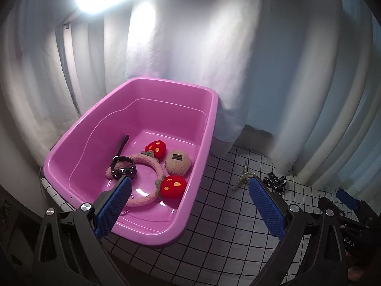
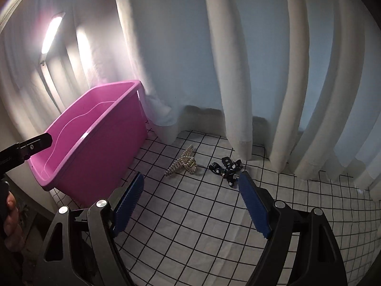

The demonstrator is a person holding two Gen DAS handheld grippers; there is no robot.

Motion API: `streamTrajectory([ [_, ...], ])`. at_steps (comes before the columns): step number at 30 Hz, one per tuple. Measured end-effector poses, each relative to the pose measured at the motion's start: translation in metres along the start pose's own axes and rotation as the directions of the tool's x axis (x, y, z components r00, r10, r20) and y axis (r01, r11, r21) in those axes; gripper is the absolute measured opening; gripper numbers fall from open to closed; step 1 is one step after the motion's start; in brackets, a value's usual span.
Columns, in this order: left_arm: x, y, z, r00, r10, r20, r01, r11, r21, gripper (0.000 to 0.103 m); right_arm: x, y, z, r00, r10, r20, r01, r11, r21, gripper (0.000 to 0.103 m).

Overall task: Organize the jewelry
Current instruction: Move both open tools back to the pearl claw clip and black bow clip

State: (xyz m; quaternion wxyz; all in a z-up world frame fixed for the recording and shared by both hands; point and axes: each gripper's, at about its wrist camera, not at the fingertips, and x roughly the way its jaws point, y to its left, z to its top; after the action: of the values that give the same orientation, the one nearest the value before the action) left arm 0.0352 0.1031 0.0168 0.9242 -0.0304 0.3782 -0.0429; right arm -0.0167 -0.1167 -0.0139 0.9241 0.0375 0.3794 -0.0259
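A pink plastic tub stands on the checked cloth and holds a black watch, a pink plush headband with two red strawberries, and a beige plush puff. My left gripper hangs open over the tub's near right corner, nothing between its blue pads. Right of the tub lie a pearl hair claw and a black patterned bow. My right gripper stands open just short of them, empty. In the left wrist view the claw and bow show beside the right finger.
White curtains hang along the back and right, touching the cloth. The grid-patterned tablecloth stretches in front of the right gripper. The tub fills the left. A person's hand and the other gripper's body show at the left edge.
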Motion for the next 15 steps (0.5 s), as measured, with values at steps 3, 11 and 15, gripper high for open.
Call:
streamTrajectory([
  [3,0.010,-0.026,-0.010,0.999,-0.028,-0.038,0.030,0.998,0.048,0.096,-0.002,-0.024,-0.018,0.999,-0.034,-0.025,0.035,0.999,0.042,0.078],
  [11,0.049,-0.076,-0.034,0.990,-0.066,-0.124,0.084,0.986,0.147,0.096,0.003,-0.051,-0.044,0.996,-0.071,-0.051,0.075,0.994,0.077,0.078],
  [15,0.075,-0.090,-0.046,0.985,-0.063,-0.160,0.092,0.980,0.175,0.096,0.023,-0.056,-0.048,0.995,-0.064,-0.074,0.071,0.994,0.087,0.078],
])
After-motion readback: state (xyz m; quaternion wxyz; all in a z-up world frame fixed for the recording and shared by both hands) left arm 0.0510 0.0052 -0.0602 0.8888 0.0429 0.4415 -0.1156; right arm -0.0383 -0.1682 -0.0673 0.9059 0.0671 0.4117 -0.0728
